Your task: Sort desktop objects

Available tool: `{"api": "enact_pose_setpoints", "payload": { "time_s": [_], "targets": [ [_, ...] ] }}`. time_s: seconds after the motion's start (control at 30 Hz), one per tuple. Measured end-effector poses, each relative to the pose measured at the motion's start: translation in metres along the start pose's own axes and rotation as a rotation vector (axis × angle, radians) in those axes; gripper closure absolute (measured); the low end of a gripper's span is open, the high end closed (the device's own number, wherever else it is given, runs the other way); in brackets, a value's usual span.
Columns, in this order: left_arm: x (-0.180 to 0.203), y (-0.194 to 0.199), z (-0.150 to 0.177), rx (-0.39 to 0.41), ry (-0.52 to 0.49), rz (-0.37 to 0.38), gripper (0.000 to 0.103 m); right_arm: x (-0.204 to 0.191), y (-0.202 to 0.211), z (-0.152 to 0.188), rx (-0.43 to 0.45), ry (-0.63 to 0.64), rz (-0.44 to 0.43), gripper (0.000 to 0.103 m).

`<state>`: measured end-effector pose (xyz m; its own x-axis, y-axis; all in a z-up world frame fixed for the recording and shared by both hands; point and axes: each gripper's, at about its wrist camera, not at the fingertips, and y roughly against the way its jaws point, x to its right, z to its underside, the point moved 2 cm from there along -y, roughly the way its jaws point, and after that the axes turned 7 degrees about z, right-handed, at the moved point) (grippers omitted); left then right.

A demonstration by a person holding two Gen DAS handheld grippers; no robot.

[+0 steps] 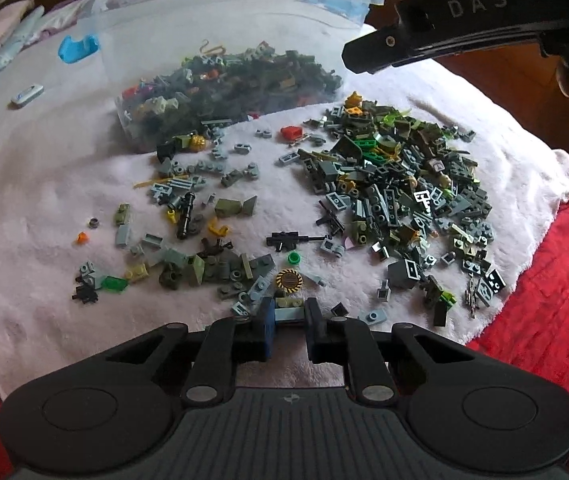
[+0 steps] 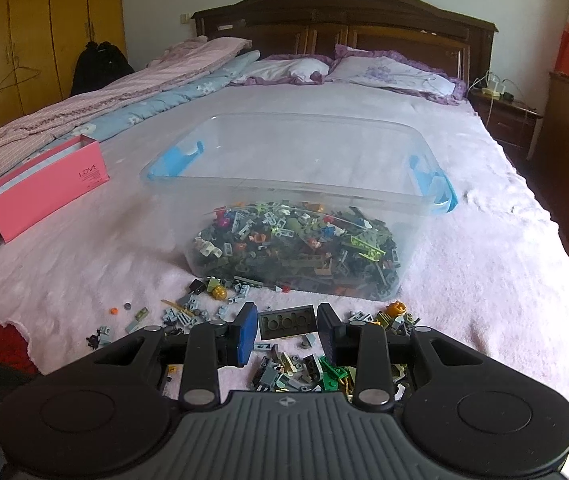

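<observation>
Many small toy bricks (image 1: 396, 200) lie scattered on a white fleece blanket (image 1: 24, 200). A clear plastic bin (image 2: 296, 160) with blue handles holds several more bricks (image 2: 296, 248). My left gripper (image 1: 289, 312) is shut on a small grey-blue plate brick (image 1: 289, 314) low over the blanket. My right gripper (image 2: 287, 326) is shut on a dark grey flat brick (image 2: 287, 322) and holds it above the loose pile, in front of the bin. The right gripper also shows in the left wrist view (image 1: 368, 52) at the upper right, above the bin's corner.
A pink open box (image 2: 48, 184) stands on the bed to the left of the bin. Pillows (image 2: 392, 72) and a wooden headboard (image 2: 344, 12) are at the far end. A red cover (image 1: 544, 300) lies under the blanket's near edge. A small white device (image 1: 27, 94) lies at left.
</observation>
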<state>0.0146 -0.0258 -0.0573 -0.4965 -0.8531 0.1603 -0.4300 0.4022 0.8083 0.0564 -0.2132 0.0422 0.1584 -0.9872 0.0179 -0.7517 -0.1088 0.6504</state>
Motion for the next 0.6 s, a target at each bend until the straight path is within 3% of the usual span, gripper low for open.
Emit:
{"api": "enact_pose_setpoints", "payload": {
  "time_s": [0.6],
  "targets": [
    [-0.001,0.032,-0.046,0.144,-0.031,-0.085,0.086,0.002,0.005,-0.005,0.018,0.006,-0.001,0.068]
  ]
}}
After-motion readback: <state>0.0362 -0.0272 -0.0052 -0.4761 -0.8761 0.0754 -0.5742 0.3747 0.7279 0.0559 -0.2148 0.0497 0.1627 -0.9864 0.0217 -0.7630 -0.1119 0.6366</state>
